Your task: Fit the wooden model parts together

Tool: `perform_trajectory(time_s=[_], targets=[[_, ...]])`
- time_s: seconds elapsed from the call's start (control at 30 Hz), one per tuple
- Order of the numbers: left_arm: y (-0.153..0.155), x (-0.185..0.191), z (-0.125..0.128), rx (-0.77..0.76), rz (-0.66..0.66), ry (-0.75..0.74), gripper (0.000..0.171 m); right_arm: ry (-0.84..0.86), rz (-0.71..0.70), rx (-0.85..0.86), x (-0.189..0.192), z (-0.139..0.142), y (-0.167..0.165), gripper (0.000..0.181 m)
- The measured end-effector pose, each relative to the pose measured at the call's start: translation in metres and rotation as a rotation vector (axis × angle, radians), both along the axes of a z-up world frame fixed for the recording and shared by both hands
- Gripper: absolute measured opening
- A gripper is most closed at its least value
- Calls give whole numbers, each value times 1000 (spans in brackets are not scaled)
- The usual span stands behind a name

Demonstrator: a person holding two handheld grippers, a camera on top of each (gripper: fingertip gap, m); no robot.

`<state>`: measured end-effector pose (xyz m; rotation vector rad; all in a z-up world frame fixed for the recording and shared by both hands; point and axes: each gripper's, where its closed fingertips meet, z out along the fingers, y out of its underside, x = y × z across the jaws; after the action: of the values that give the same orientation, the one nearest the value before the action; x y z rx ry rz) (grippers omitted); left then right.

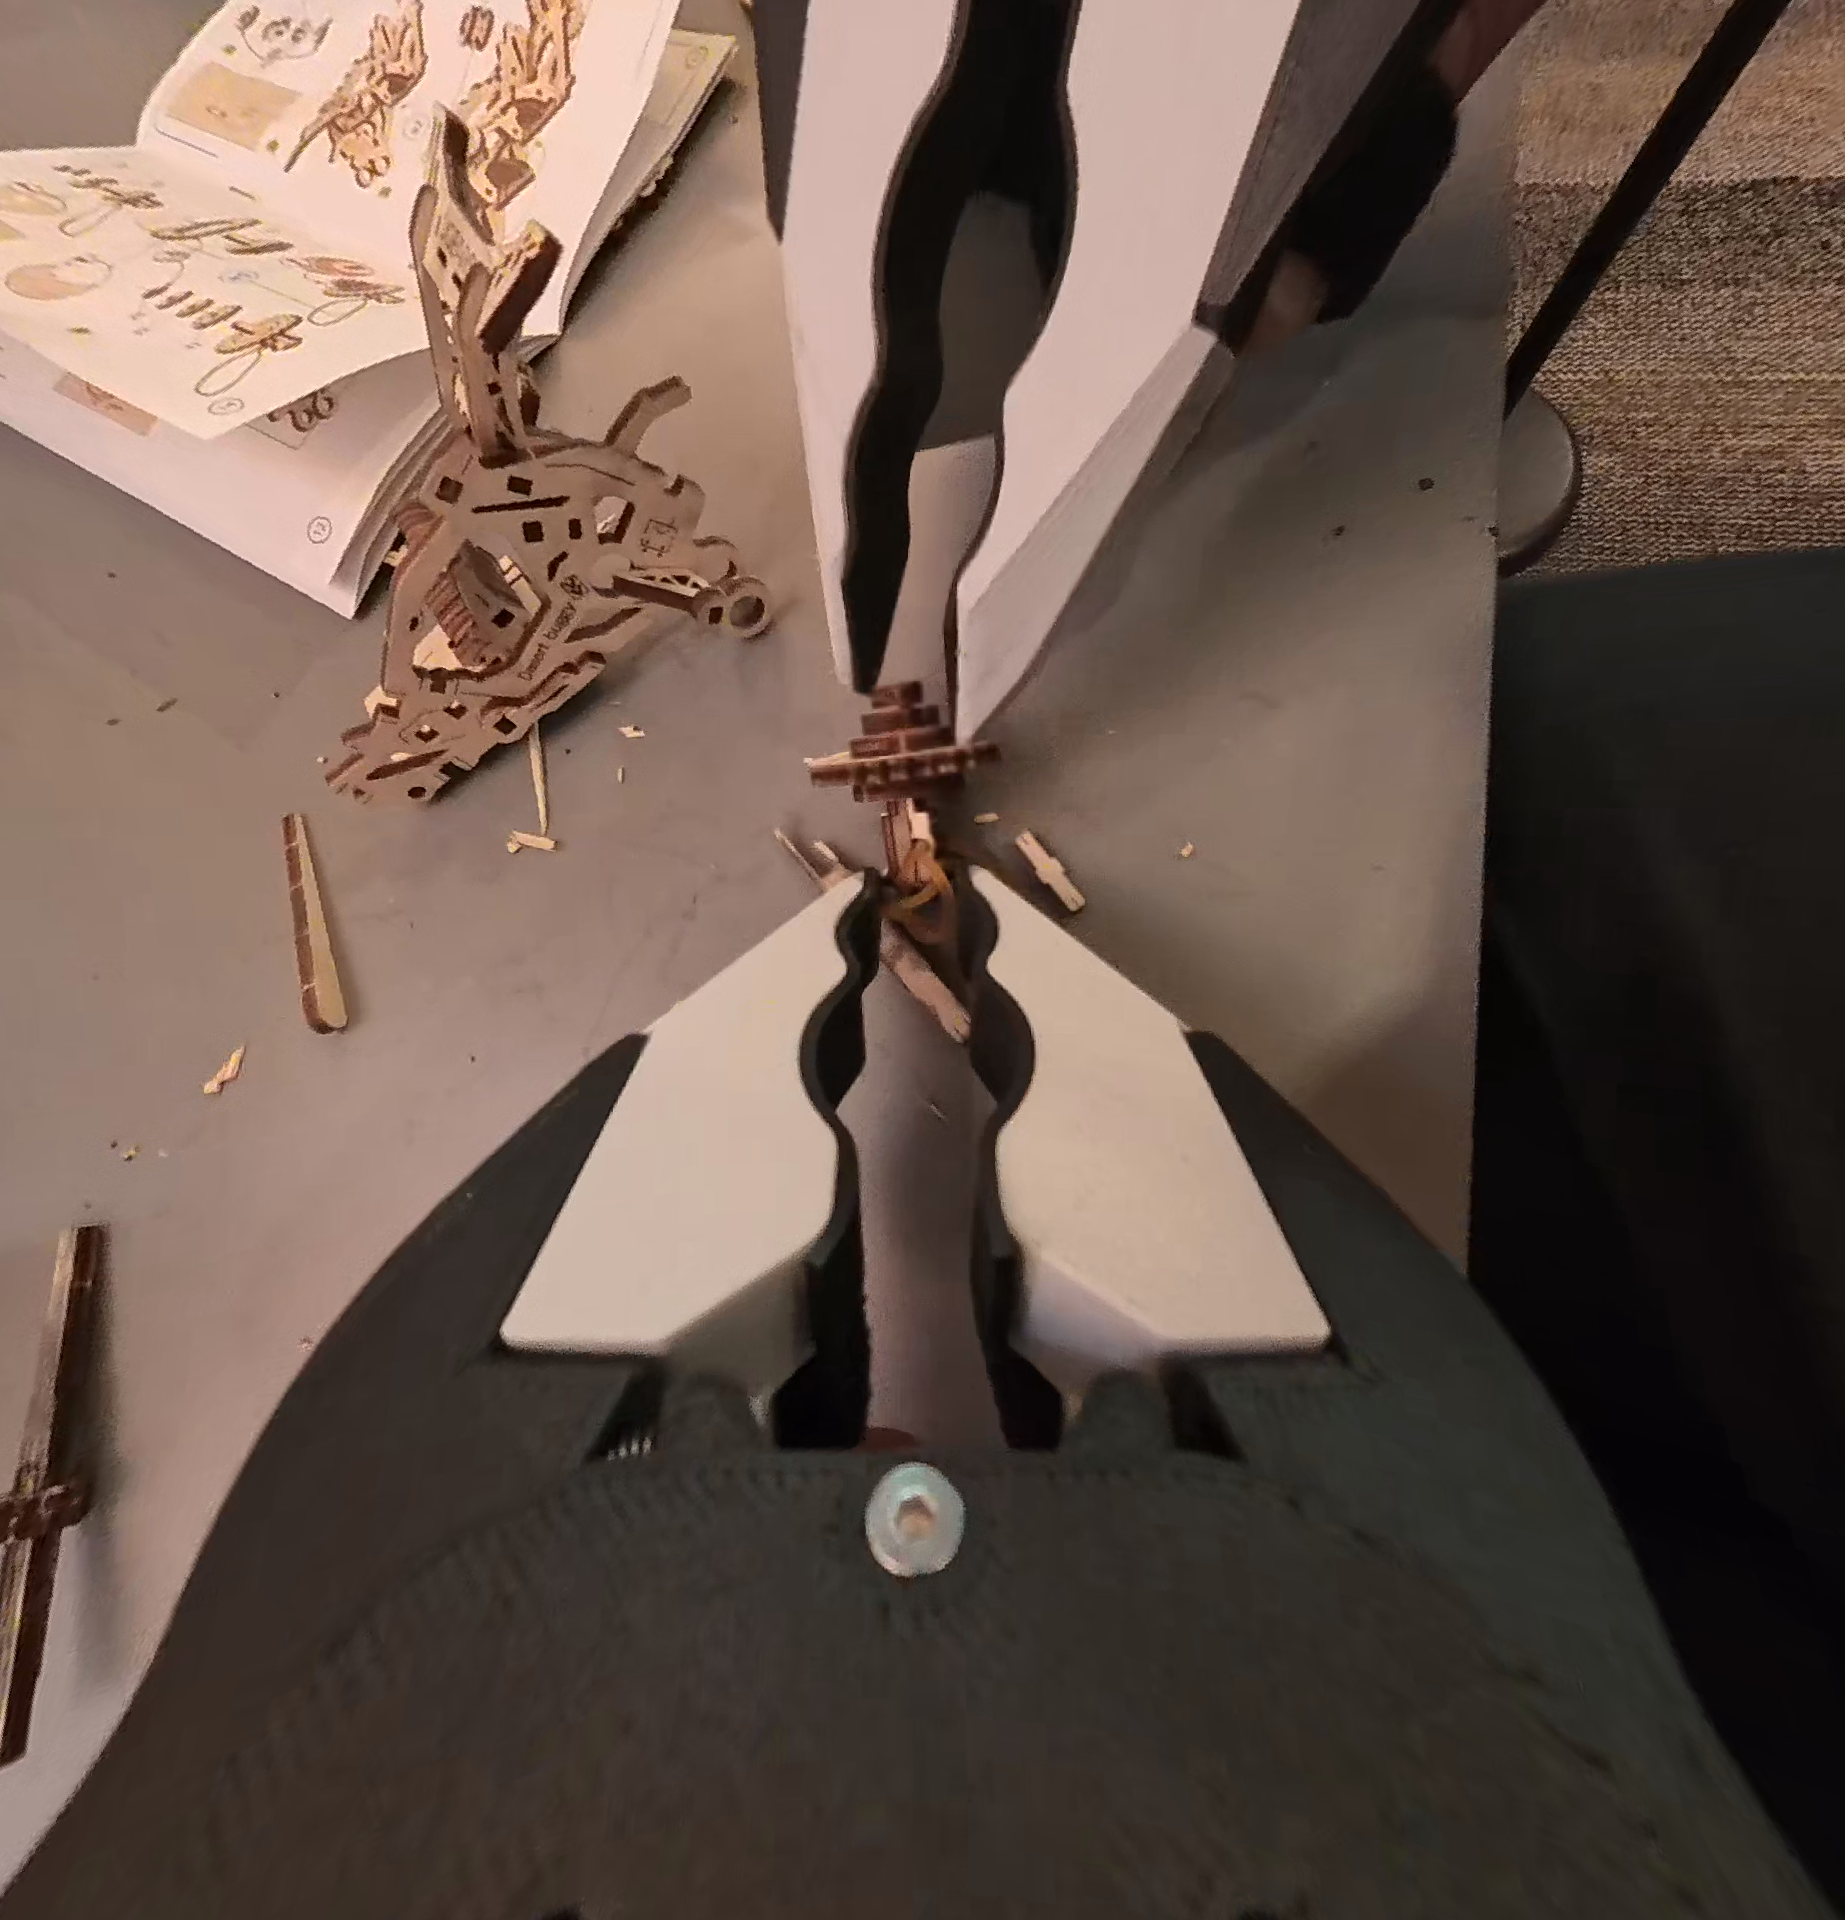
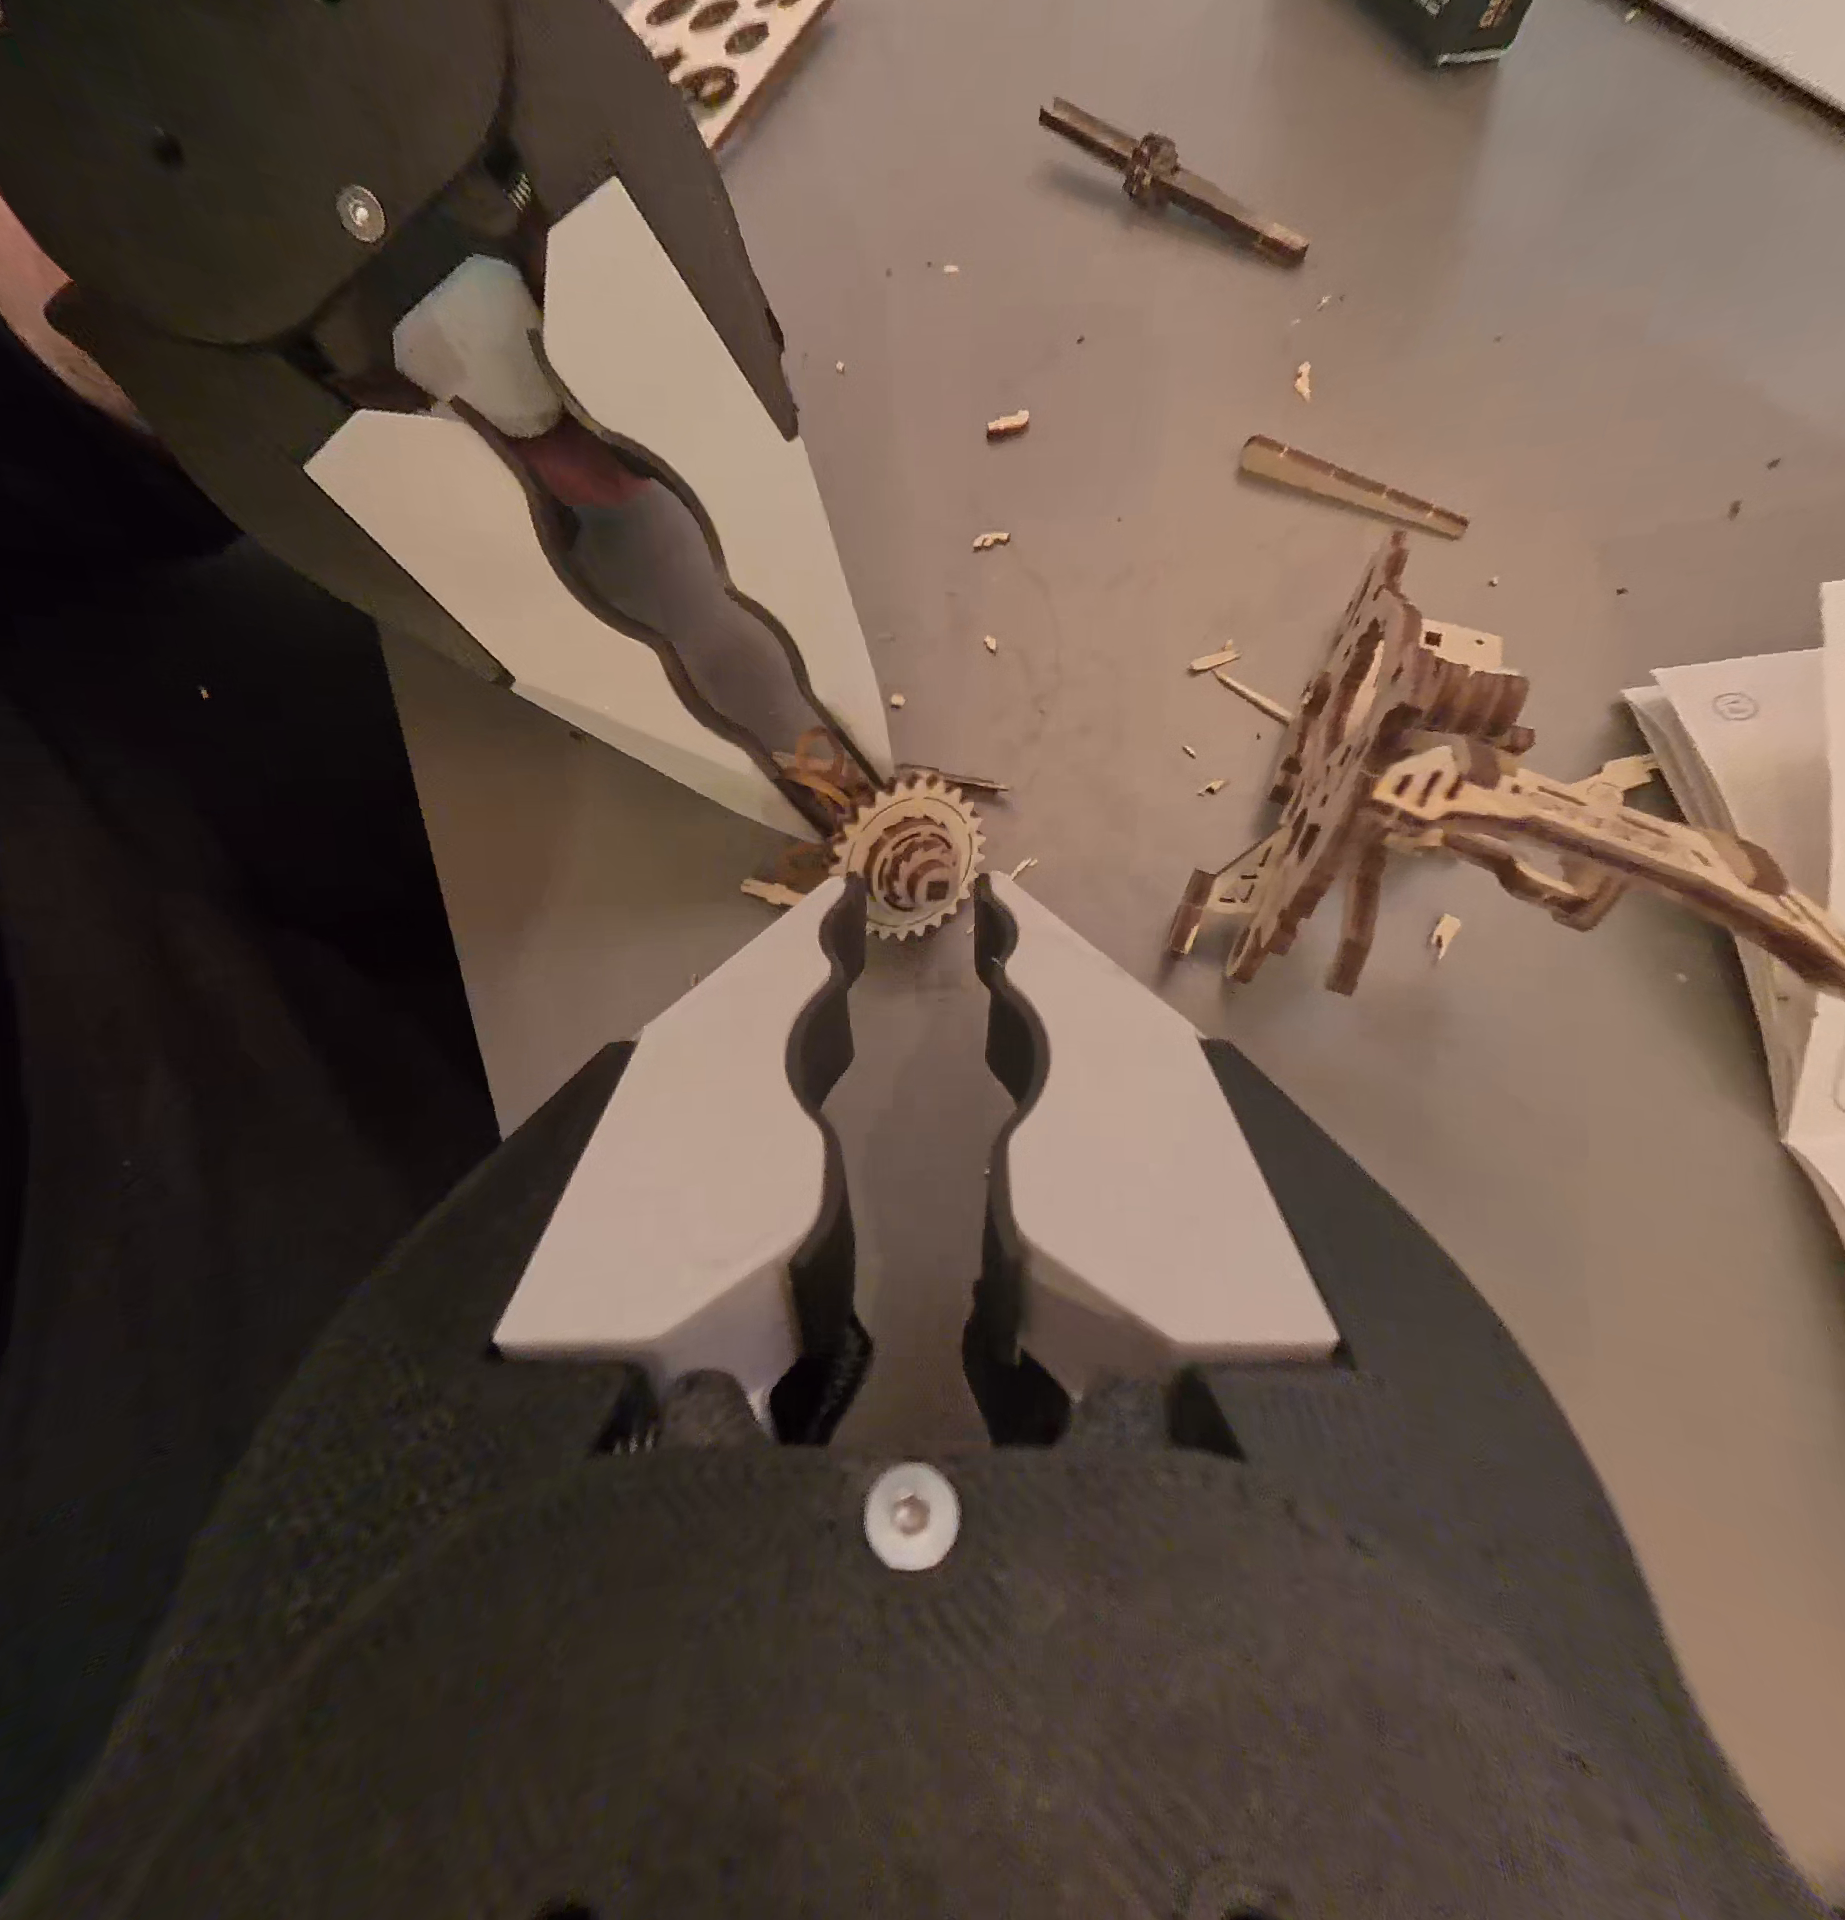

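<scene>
A small toothed wooden gear stack (image 2: 910,860) sits between the fingertips of my right gripper (image 2: 916,896), which is shut on it. In the left wrist view the gear stack (image 1: 902,750) shows edge-on, with the right gripper (image 1: 905,681) coming down from the top. My left gripper (image 1: 916,885) is shut on a short wooden shaft (image 1: 923,971) with a yellow rubber band (image 1: 923,896) on it. The shaft's end meets the gear stack from below. In the right wrist view the left gripper (image 2: 843,802) reaches in from the upper left, tips touching the gear.
A part-built wooden model (image 1: 544,582) (image 2: 1417,800) lies on the grey table (image 1: 170,1039) beside an open instruction booklet (image 1: 170,260) (image 2: 1811,935). A tapered stick (image 1: 315,925) (image 2: 1354,488), an axle with a hub (image 1: 35,1496) (image 2: 1167,171) and wood chips lie about. The table edge (image 1: 1489,935) is to the right. Left and right tips are no more than a few centimetres apart. From either gripper's tips it is about 12 cm to the tapered stick (image 1: 315,925). It turns up in the right wrist view (image 2: 1331,476) as well.
</scene>
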<state>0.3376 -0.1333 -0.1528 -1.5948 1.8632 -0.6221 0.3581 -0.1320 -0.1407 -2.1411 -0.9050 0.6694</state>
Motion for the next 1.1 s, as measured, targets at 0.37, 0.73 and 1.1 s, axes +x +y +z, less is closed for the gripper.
perform_trajectory(time_s=[0.37, 0.73, 1.1], targets=[[-9, 11, 24, 60, -69, -106, 9, 203, -37, -44, 8, 17, -14, 13], [-32, 37, 25, 5, -132, -83, 0, 265, -114, -81, 36, 18, -41, 9], [-39, 63, 33, -104, -121, -116, 0, 165, -184, 22, 65, 19, -55, 18]])
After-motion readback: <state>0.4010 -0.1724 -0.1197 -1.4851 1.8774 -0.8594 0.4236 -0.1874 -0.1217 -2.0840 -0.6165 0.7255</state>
